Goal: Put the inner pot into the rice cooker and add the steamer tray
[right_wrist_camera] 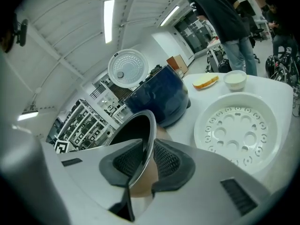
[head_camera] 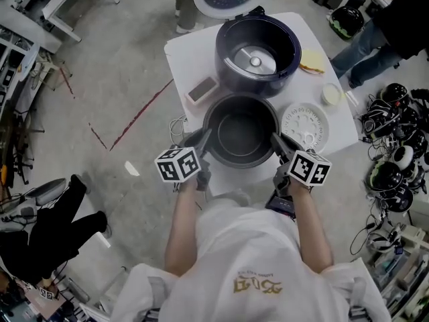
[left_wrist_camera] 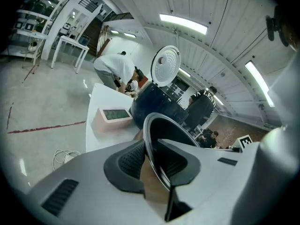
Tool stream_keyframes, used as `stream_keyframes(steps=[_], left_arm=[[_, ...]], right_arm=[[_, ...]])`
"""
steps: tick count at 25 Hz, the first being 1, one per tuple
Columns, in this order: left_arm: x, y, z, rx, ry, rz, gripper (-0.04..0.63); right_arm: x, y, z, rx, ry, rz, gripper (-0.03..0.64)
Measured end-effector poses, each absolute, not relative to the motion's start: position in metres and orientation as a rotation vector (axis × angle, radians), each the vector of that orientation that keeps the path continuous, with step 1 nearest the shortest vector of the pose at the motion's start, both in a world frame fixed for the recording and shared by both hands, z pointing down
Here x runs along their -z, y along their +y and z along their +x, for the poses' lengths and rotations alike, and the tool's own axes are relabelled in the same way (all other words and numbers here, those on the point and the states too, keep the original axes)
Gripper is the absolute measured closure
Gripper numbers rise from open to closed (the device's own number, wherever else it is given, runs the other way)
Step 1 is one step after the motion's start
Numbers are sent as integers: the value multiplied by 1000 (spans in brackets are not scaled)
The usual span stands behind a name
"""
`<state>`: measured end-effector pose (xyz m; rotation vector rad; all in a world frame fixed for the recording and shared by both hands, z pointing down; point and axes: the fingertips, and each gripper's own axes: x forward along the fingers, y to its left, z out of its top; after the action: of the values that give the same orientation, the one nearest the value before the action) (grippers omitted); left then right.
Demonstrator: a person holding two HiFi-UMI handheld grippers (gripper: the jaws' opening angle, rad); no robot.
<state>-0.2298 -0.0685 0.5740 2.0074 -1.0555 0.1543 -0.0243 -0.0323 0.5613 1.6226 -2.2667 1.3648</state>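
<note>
Step one was in hand: left claw [head_camera: 203,141] and right claw [head_camera: 277,141] each pinched the inner pot [head_camera: 240,136] rim; next probably called for a level lift into the rice cooker [head_camera: 258,49].

The white worktop [head_camera: 184,56] bears a dark-blue rice cooker [head_camera: 258,56], dark metal inner pot [head_camera: 240,131], white perforated steamer tray [head_camera: 305,126] and pink box [head_camera: 202,90].

— What lies left of the left gripper [head_camera: 203,141]?
— Grey concrete floor [head_camera: 120,72], crossed by a red tape line [head_camera: 137,116].
— And right of the right gripper [head_camera: 279,143]?
— Tangled cables [head_camera: 375,121] (helmets [head_camera: 383,176] too); strip lights [left_wrist_camera: 183,24] overhead.
</note>
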Motion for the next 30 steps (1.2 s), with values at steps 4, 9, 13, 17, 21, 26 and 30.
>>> stream_keyframes(steps=[4, 9, 13, 17, 21, 26, 30], left_arm=[[-563, -63, -232, -129, -1080, 2018, 500], [-536, -61, -238, -67, -1108, 2046, 502], [-509, -61, -243, -3, -1131, 2064, 505], [-481, -59, -253, 64, -1154, 2084, 506], [-455, -56, -260, 119, -1169, 2111, 508], [-424, -57, -261, 165, -1193, 2151, 508], [-406, -59, -267, 187, -1213, 2169, 508]], right_arm=[[-551, -27, -26, -1374, -2321, 1590, 535], [-527, -27, -31, -1347, -2404, 1554, 535], [-499, -28, -36, -1310, -2484, 1524, 535], [-470, -28, -44, -1268, -2574, 1481, 538], [-442, -26, -51, -1225, -2648, 1458, 538], [-415, -29, -51, -1184, -2719, 1429, 538], [-398, -34, -56, -1158, -2761, 1407, 540]])
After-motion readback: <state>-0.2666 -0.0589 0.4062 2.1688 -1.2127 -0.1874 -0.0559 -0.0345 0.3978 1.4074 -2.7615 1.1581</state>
